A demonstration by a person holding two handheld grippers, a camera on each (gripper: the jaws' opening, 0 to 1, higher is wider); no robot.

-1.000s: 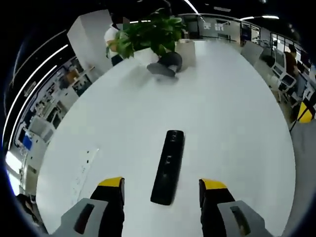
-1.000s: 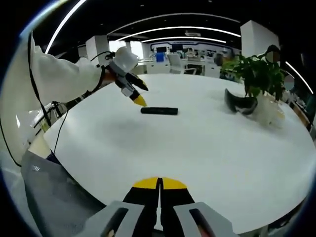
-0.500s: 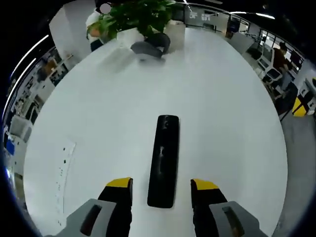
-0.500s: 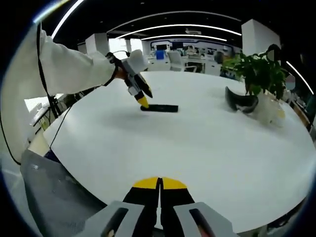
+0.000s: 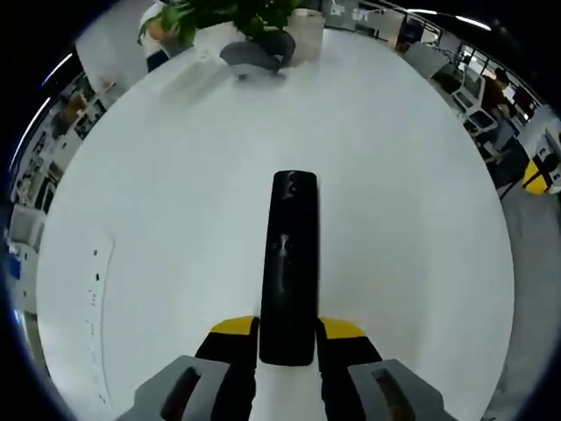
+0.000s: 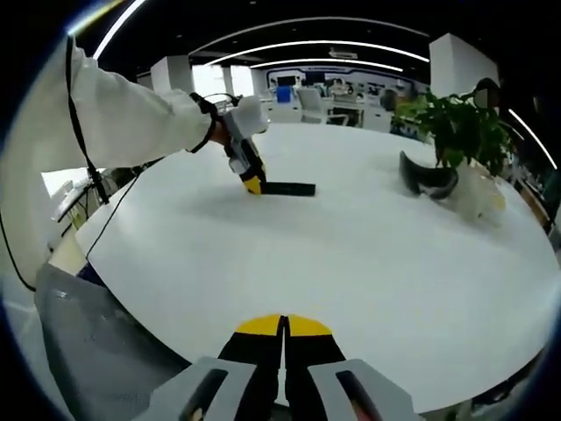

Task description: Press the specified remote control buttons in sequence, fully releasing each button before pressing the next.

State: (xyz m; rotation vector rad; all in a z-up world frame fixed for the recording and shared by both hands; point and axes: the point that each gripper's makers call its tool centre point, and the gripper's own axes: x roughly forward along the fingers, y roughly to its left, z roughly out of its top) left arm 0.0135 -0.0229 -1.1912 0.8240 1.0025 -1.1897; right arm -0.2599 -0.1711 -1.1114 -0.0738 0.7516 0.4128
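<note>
A long black remote control (image 5: 288,263) lies flat on the white table (image 5: 166,193), pointing away from me in the left gripper view. My left gripper (image 5: 287,331) is shut on its near end, a yellow-tipped jaw pressed against each side. In the right gripper view the same remote (image 6: 287,189) lies far across the table, with the left gripper (image 6: 253,185) held at its left end by a person's white-sleeved arm. My right gripper (image 6: 283,326) hovers over the near table edge, its yellow-tipped jaws shut together on nothing.
A potted green plant (image 6: 456,132) and a dark grey curved object (image 6: 425,180) stand at the table's far side, seen as plant (image 5: 232,13) and grey object (image 5: 254,53) in the left gripper view. Office desks and chairs surround the table.
The left gripper moved forward and down onto the remote, and its jaws went from wide open to shut on the remote's near end. The right gripper stayed still.
</note>
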